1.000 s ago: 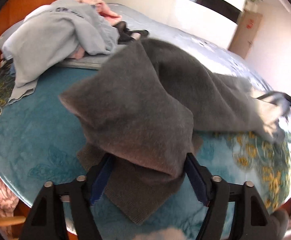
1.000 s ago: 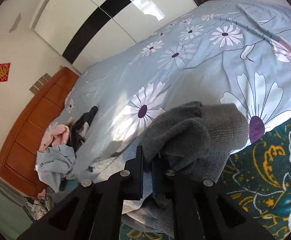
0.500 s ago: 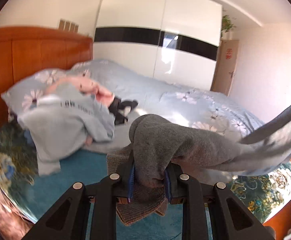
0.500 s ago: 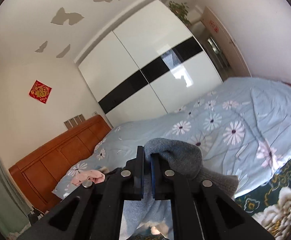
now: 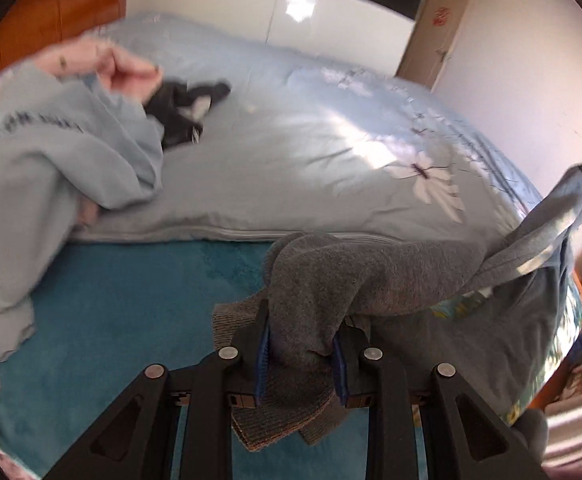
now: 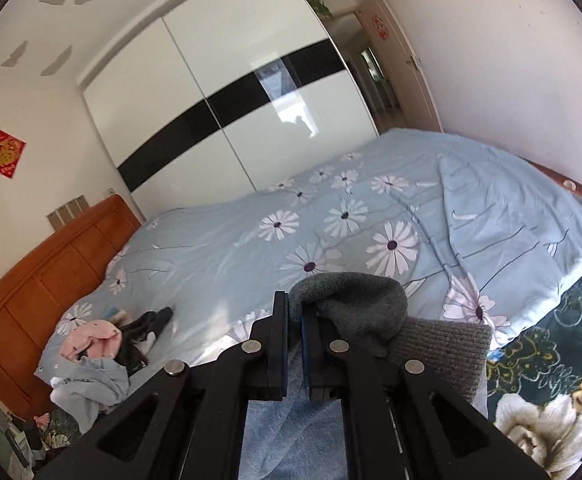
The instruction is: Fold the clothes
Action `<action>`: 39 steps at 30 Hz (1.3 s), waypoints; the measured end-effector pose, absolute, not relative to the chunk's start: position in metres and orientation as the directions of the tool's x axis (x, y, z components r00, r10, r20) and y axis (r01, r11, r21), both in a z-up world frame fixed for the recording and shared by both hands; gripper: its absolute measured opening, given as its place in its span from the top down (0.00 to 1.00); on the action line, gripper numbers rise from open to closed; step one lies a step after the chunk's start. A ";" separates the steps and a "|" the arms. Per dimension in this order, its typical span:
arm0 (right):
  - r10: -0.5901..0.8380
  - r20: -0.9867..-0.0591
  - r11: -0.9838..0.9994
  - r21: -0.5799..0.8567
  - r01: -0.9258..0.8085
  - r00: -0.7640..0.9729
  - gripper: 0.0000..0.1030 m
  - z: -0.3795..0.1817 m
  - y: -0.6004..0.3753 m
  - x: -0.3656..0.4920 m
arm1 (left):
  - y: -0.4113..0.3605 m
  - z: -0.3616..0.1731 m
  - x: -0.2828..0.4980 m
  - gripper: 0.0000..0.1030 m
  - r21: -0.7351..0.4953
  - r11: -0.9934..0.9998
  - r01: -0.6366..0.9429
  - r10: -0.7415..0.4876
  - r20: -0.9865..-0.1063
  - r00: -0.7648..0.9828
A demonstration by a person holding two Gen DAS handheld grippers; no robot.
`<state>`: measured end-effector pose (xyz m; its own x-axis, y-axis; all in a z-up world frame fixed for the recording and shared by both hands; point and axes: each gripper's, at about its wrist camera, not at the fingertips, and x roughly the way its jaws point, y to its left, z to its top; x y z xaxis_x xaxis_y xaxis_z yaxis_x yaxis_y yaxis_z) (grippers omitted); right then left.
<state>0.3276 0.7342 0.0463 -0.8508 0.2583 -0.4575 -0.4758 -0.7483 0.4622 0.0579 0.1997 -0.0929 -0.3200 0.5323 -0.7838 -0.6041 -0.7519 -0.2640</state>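
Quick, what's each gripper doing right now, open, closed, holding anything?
Left gripper: closed on the grey sweater.
Right gripper: closed on the same grey sweater.

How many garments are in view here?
4: grey knit sweater held by both grippers; light blue sweatshirt, pink garment and black garment piled by the headboard. More may be hidden.

You've got the grey knit sweater (image 5: 331, 280) bunched and lifted off the teal blanket (image 5: 111, 320), stretched rightward between both grips, ribbed hem (image 6: 443, 352) hanging by the right one, fabric draping loosely.
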 end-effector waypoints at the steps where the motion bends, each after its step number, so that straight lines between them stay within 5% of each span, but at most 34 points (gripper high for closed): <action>1: 0.259 -0.478 -0.733 0.469 -0.493 -0.840 0.95 0.035 0.745 0.312 | 0.206 -0.100 0.044 0.72 -0.280 -0.761 -0.586 0.528 -0.791 -0.308; 7: 0.282 -0.573 -0.705 0.419 -0.572 -0.769 0.95 -0.014 0.791 0.231 | 0.227 -0.130 -0.016 0.64 -0.353 -0.783 -0.511 0.537 -0.798 -0.272; 12: 0.285 -0.667 -0.709 0.338 -0.620 -0.689 0.95 -0.063 0.801 0.191 | 0.223 -0.140 -0.033 0.47 -0.386 -0.784 -0.487 0.557 -0.783 -0.277; 16: 0.265 -0.688 -0.729 0.315 -0.607 -0.675 0.93 -0.079 0.796 0.184 | 0.221 -0.138 -0.047 0.45 -0.417 -0.774 -0.476 0.579 -0.771 -0.265; 17: 0.262 -0.684 -0.737 0.313 -0.599 -0.680 0.88 -0.075 0.794 0.186 | 0.222 -0.134 -0.052 0.45 -0.435 -0.771 -0.465 0.589 -0.765 -0.261; 20: 0.255 -0.643 -0.759 0.329 -0.561 -0.722 0.38 -0.054 0.783 0.193 | 0.225 -0.120 -0.069 0.44 -0.516 -0.758 -0.399 0.633 -0.730 -0.257; 21: 0.252 -0.629 -0.767 0.335 -0.548 -0.736 0.33 -0.046 0.779 0.195 | 0.226 -0.116 -0.074 0.44 -0.535 -0.755 -0.379 0.641 -0.725 -0.253; 33: 0.282 -0.590 -0.833 0.241 -0.499 -0.757 0.32 0.002 0.723 0.304 | 0.230 -0.114 -0.093 0.42 -0.480 -0.802 -0.355 0.557 -0.816 -0.154; 39: 0.326 -0.682 -0.788 0.186 -0.587 -0.655 0.32 -0.046 0.721 0.385 | 0.239 -0.123 -0.060 0.42 -0.244 -0.788 -0.566 0.390 -0.908 -0.151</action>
<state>0.3853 0.7207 -0.0461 -0.6546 0.3260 -0.6821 -0.5866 -0.7882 0.1862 -0.0596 0.2388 -0.1227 -0.1511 0.3900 -0.9083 -0.5658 -0.7876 -0.2441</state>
